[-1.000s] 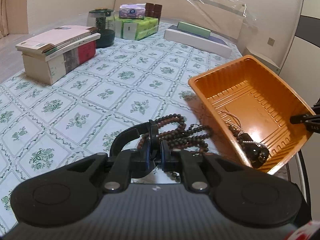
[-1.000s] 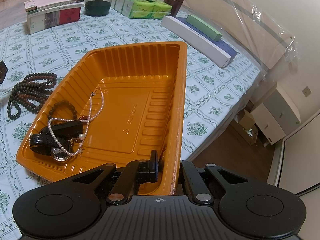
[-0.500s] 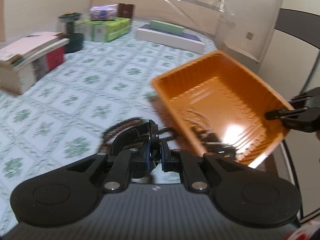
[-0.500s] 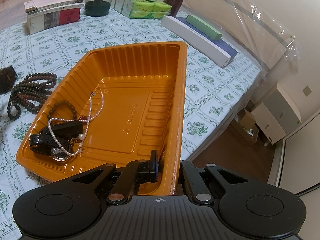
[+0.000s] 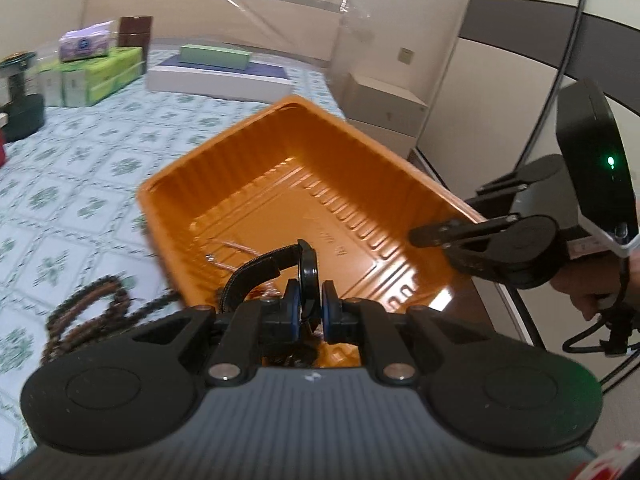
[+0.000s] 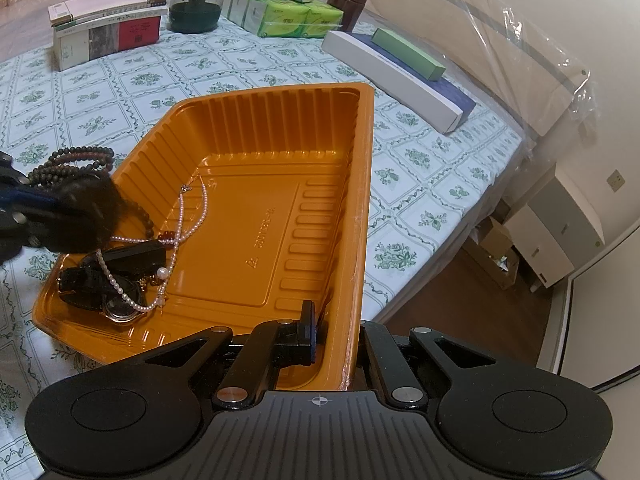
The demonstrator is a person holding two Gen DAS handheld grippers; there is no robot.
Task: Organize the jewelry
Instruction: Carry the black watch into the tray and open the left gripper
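Observation:
My left gripper (image 5: 308,312) is shut on a black watch (image 5: 280,266) and holds it over the near end of the orange tray (image 5: 248,144). It shows blurred at the left of the right wrist view (image 6: 60,216). My right gripper (image 6: 336,336) is shut on the tray's rim (image 6: 366,200). In the tray lie a pearl necklace (image 6: 184,220), a dark watch (image 6: 116,300) and a black case (image 6: 136,256). Brown bead strands (image 6: 76,160) lie on the cloth beside the tray, also in the left wrist view (image 5: 92,300).
At the back stand books (image 6: 108,28), a dark glass jar (image 6: 196,0), green tissue packs (image 6: 288,16) and a long white box (image 6: 396,72). The table edge drops off right of the tray toward a white cabinet (image 6: 560,232).
My left gripper has swung right with the black watch, from above the bead strands to over the tray. The right gripper and tray have stayed put.

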